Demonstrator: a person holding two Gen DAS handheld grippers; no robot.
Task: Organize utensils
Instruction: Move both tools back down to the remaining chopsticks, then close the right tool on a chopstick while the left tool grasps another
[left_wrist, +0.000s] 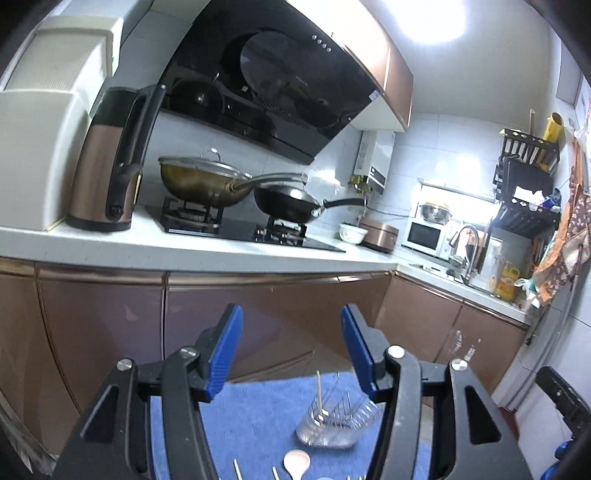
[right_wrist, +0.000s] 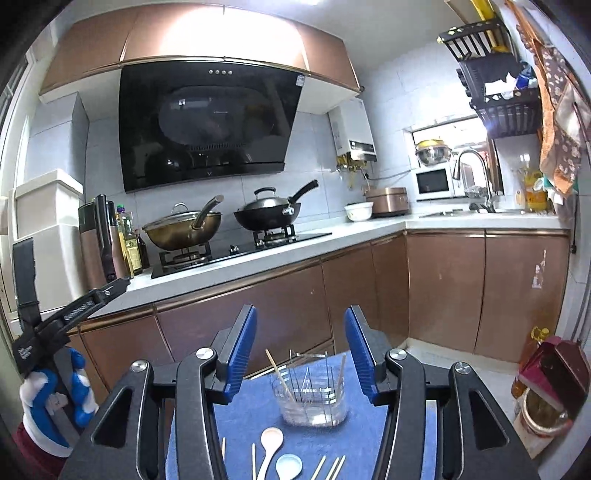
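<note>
- Hovering above a blue mat (right_wrist: 258, 424), both grippers carry nothing: the right gripper (right_wrist: 301, 350) has its blue fingers (right_wrist: 242, 354) spread wide, and the left gripper (left_wrist: 291, 350) is spread just as wide.
- Nearest the right gripper, at the bottom of its view, lie the loose utensils: a white spoon (right_wrist: 269, 448), a pale blue spoon (right_wrist: 289, 466) just beside it, and several chopsticks (right_wrist: 328, 468) to either side.
- The white spoon's long axis runs roughly along the line of the fingers, bowl end farther away; the chopsticks lie nearly the same way, a few slightly fanned.
- All of these sit below and between the right fingers, so I judge a mostly downward reach is needed.
- From the left wrist view only a spoon bowl (left_wrist: 296, 462) and chopstick tips show at the frame edge; which hand is nearer I cannot tell for sure, though the right seems better centred.
- Farther along the mat stands a clear holder (right_wrist: 310, 400), upright, with one chopstick (right_wrist: 280, 374) already leaning inside.
- Beyond are brown cabinets (right_wrist: 280, 302) and a kitchen worktop with two woks (right_wrist: 266, 214).
</note>
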